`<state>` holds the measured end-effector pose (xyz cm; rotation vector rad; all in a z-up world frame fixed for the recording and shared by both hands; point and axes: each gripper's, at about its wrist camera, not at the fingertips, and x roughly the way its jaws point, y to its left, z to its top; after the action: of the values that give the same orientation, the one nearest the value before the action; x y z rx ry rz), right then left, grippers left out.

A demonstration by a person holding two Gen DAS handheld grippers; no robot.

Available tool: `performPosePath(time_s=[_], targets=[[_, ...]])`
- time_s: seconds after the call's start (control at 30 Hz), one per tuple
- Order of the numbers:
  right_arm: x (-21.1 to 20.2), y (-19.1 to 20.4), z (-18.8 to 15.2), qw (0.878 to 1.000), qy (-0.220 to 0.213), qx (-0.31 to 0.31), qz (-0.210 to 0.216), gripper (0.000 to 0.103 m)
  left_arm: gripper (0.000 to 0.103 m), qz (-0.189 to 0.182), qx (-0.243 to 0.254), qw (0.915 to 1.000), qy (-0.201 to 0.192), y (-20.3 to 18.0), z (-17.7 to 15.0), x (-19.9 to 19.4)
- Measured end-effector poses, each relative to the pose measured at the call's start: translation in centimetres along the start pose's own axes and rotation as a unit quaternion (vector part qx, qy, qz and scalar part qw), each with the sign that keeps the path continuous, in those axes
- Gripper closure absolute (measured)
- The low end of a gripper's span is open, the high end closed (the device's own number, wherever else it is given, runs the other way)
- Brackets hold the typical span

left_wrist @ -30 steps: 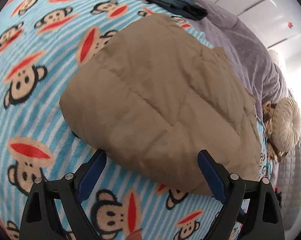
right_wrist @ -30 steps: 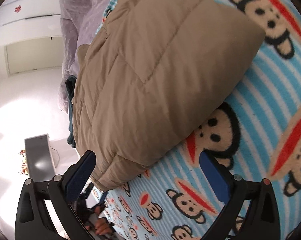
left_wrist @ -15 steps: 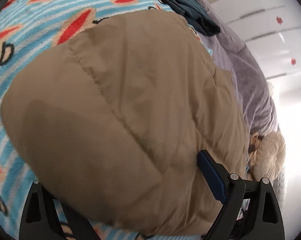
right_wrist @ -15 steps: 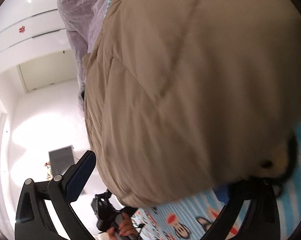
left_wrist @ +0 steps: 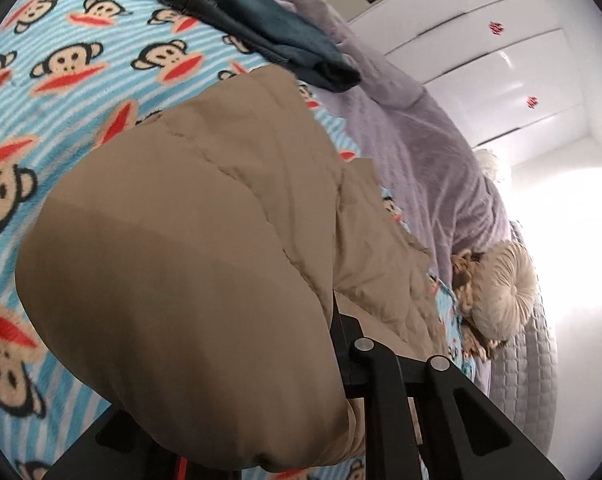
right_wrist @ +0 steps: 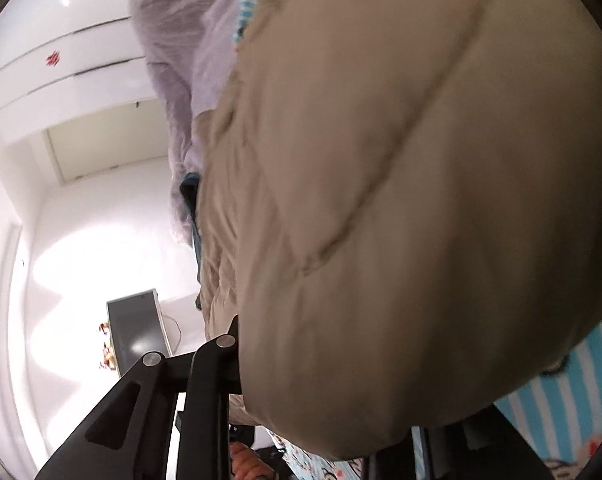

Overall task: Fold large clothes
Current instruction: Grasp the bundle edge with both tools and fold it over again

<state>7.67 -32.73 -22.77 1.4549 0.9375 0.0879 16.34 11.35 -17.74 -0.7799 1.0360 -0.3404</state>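
Bedding first: we're over the monkey-print blanket [left_wrist: 81, 92], blue-striped and spread across the bed from nine to twelve o'clock in the left wrist view. On it lies the tan quilted jacket [left_wrist: 205, 248], puffy and folded, filling the middle of that view and nearly all of the right wrist view [right_wrist: 401, 200].

Up at one o'clock the lilac blanket [left_wrist: 413, 132] is heaped along the far side, with the dark blue clothes [left_wrist: 261, 28] piled at twelve, resting partly on it. At three o'clock we see the cream round cushion [left_wrist: 505, 292] by the jacket's far edge. White cupboards [left_wrist: 501, 52] stand behind.

Now the grips. Our left gripper [left_wrist: 237, 432] has just been closing, and its jaws are pinched onto the near edge of the jacket at six o'clock, padding bulging over them. Our right gripper [right_wrist: 321, 420] has just been closing too; it is clamped on the jacket's other near corner, fabric swelling over the fingers, one finger hidden.
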Motion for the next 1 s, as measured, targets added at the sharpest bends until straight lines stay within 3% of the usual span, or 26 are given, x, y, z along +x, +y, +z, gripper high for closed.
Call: performPosePath(time_s=[0.17, 0.4, 0.67, 0.77, 0.83, 1.0], targets=[[-2.5, -0.2, -2.3, 1.0, 0.018, -0.015, -0.007, 0.077, 0.084, -0.007, 0.015, 0.9996, 0.021, 0.1, -2.5, -3.5], [-7.3, -3.4, -7.0, 0.999, 0.042, -0.009, -0.017, 0.077, 0.084, 0.003, 0.004, 0.9973, 0.073, 3.6, -8.5, -8.3], [-9.3, -8.9, -11.0, 0.998, 0.037, 0.031, -0.046, 0.073, 0.083, 0.047, -0.03, 0.9919, 0.114, 8.0, -13.3, -9.1], [-9.1, -10.4, -10.6, 0.996, 0.036, 0.054, -0.056, 0.068, 0.07, 0.078, -0.036, 0.9894, 0.117, 8.3, -13.8, -9.1], [-9.2, -10.2, -10.4, 0.996, 0.039, 0.051, -0.063, 0.064, 0.048, 0.114, -0.025, 0.9861, 0.118, 8.0, -13.8, -9.4], [-10.1, -9.2, -10.5, 0.993, 0.05, 0.041, -0.104, 0.049, 0.044, 0.164, -0.004, 0.9791, 0.121, 7.6, -14.2, -11.0]])
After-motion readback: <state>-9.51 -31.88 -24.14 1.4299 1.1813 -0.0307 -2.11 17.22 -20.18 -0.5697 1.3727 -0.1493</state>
